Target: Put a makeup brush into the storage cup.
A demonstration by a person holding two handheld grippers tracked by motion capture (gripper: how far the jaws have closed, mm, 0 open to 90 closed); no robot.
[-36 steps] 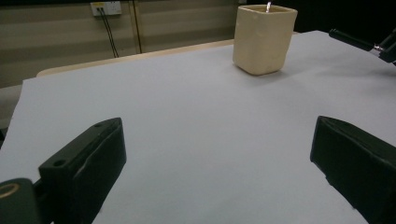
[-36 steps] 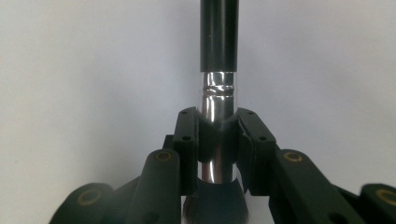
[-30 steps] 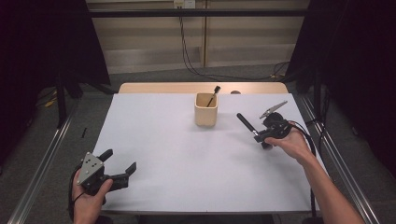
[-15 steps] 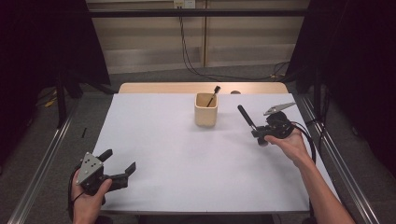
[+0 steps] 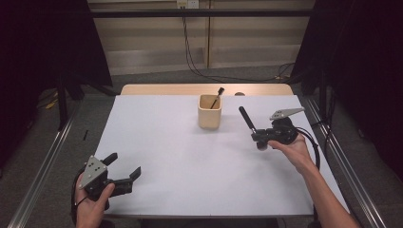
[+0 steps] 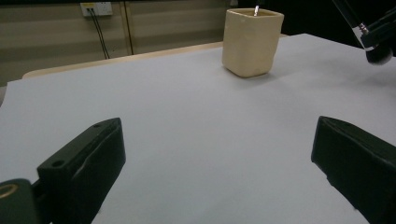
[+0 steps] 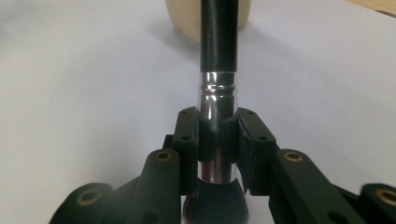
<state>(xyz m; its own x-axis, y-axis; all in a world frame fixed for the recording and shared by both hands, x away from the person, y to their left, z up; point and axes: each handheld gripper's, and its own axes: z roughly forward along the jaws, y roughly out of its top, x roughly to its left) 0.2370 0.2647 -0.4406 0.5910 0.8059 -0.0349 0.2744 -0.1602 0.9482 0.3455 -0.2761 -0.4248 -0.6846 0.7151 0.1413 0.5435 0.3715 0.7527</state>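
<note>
Two grippers are up over the white table (image 5: 190, 161), one in each of the person's hands, and the work is all on the right side. The right gripper (image 5: 257, 137) is clamped on a makeup brush (image 5: 247, 119): seen from the right gripper view, both black jaws press against the shiny metal ferrule (image 7: 217, 100), with the dark bristle head (image 7: 215, 198) hanging just behind the jaws and the black handle running straight out ahead of them. From above, that handle slants up and away toward the far left, and its tip ends near the beige cup (image 5: 209, 111), just to the cup's right without touching it. The cup stands upright toward the far middle of the table, and a second, slimmer brush (image 5: 217, 96) leans inside it, poking over the rim. The left gripper (image 5: 125, 173) sits well apart from all this, held low at the near left corner of the table; its jaws stand wide with bare tabletop between them, and in the left gripper view the cup (image 6: 252, 42) shows far ahead beyond them.
</note>
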